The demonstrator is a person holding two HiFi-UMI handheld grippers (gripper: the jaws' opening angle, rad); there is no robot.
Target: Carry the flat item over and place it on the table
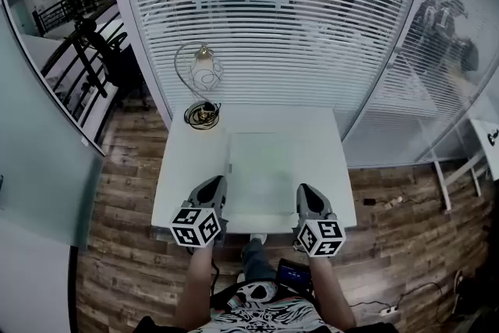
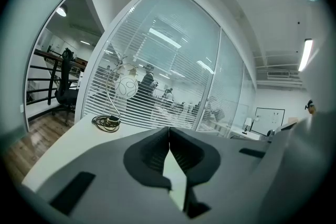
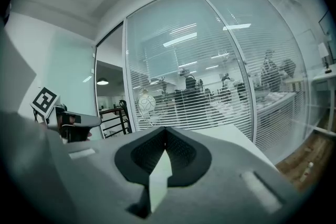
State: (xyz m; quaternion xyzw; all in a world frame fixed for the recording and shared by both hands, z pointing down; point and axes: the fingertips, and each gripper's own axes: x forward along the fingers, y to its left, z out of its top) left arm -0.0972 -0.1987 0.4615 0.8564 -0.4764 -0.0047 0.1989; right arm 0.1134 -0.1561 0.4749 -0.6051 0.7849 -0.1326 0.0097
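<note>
Both grippers clamp the near edge of the flat item (image 1: 261, 168), a pale translucent sheet: the left gripper (image 1: 212, 193) has its jaws closed on the near-left corner and the right gripper (image 1: 309, 196) has its jaws closed on the near-right corner, the thin sheet edge showing between the pads in each gripper view. The sheet spreads over the middle of the white table (image 1: 181, 168), though whether it lies fully down I cannot tell. A globe lamp (image 1: 206, 74) with coiled cord stands at the far-left corner, before the blinds-covered glass wall (image 1: 273, 27).
</note>
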